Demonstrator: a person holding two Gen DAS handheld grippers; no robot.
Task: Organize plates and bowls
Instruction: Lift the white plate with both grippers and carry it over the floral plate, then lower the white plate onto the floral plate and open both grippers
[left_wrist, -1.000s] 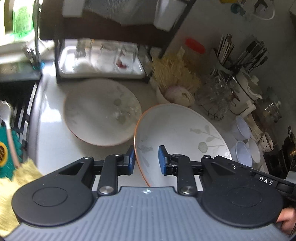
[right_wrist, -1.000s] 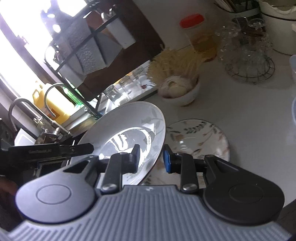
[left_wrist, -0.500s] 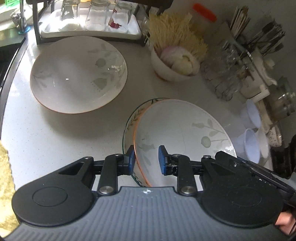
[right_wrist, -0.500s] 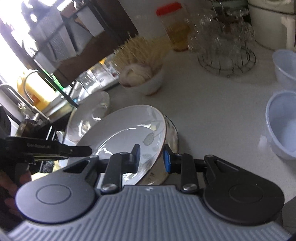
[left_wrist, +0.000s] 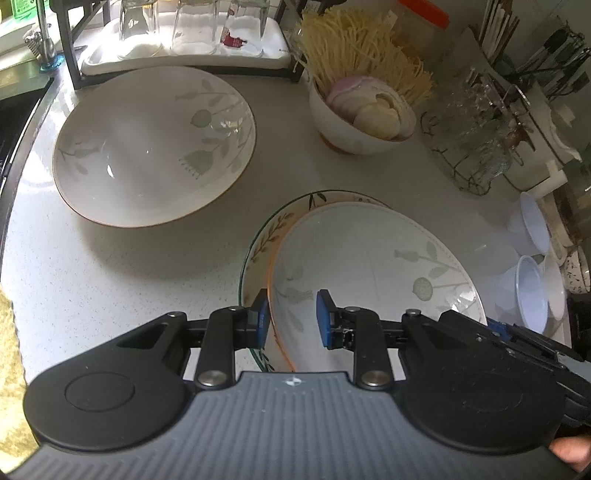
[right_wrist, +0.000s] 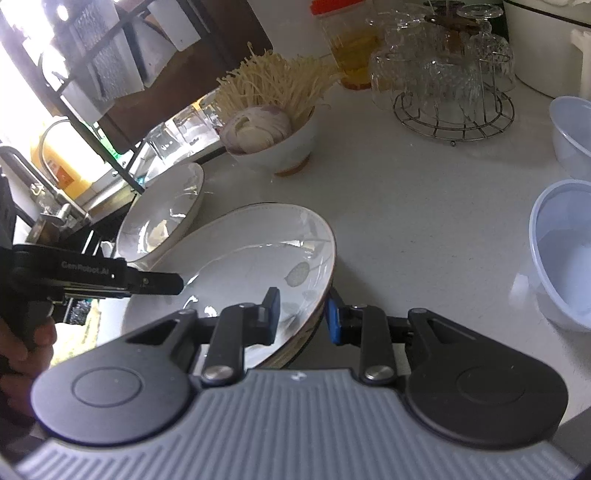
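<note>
Left wrist: bowl (left_wrist: 369, 266) now lower.

Both my black two-finger grippers pitched down: left gripper (left_wrist: 291, 323) and right gripper (right_wrist: 303, 314) each clamped on one rim, one pad per side. My left hand (right_wrist: 22, 343) wraps its handle.

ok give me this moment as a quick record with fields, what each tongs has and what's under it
left tongs: shut on plate rim
right tongs: shut on opposite rim of same plate
plate: white, orange edge, tilted over patterned plate
patterned plate: on counter beneath; contact unclear
big bowl: on counter, apart from the stack
onion bowl: behind, untouched
counter: white
</note>
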